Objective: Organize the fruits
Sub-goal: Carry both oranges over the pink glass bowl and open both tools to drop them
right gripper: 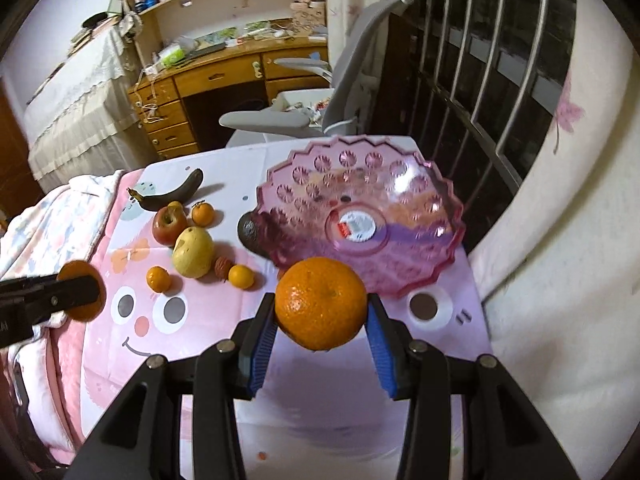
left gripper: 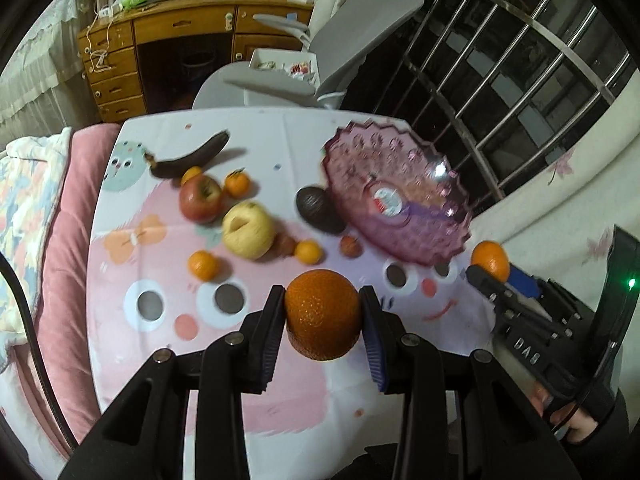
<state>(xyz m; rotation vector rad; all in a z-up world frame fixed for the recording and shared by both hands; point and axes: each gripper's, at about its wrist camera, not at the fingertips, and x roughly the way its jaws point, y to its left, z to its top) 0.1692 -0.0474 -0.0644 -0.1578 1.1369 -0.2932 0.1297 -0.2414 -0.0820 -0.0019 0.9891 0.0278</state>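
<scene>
Oranges: each gripper's jaws clenched one, left gripper [left gripper: 322, 314], right gripper [right gripper: 321, 312].
Bowl [right gripper: 424, 264]: empty, just ahead of the right gripper, nearer than the left.

Cartoon-print table [right gripper: 460, 344] with pink bowl [right gripper: 400, 264], banana [right gripper: 172, 194], apples, avocado [right gripper: 250, 232], small oranges

Pink cut-pattern bowl [right gripper: 420, 208], my two oranges [left gripper: 322, 314] [right gripper: 320, 303] bright orange, banana [left gripper: 192, 156] near-black, worktop [left gripper: 256, 128] cloth cartoon-faced pink-and-white.
</scene>
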